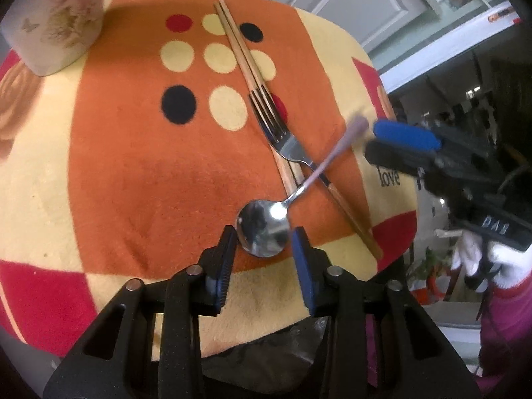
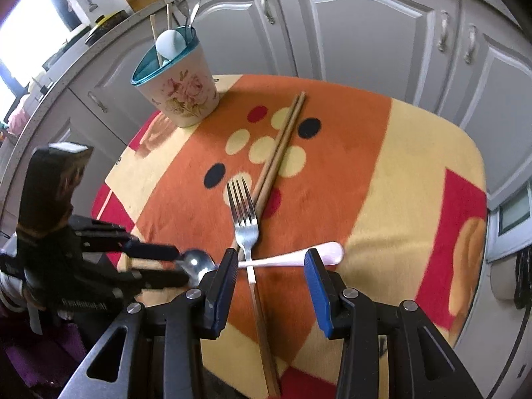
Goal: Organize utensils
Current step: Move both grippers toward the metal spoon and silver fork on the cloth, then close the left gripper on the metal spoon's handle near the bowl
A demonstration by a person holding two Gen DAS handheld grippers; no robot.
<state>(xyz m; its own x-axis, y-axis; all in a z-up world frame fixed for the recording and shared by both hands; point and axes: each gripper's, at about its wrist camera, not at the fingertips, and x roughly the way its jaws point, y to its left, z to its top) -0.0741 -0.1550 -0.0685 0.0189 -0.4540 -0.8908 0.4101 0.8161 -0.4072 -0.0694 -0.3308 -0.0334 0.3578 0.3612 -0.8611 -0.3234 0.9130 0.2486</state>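
A steel spoon with a pale pink handle lies across a fork and a pair of wooden chopsticks on the orange patterned cloth. My left gripper is open, its jaws on either side of the spoon's bowl. My right gripper is open just above the spoon's handle; it also shows in the left wrist view. The fork and chopsticks lie ahead of it. A floral utensil cup holding several utensils stands at the cloth's far left corner.
The cloth covers a small square table whose edges drop off on all sides. Grey kitchen cabinets stand close behind it. The floral cup is at the top left in the left wrist view.
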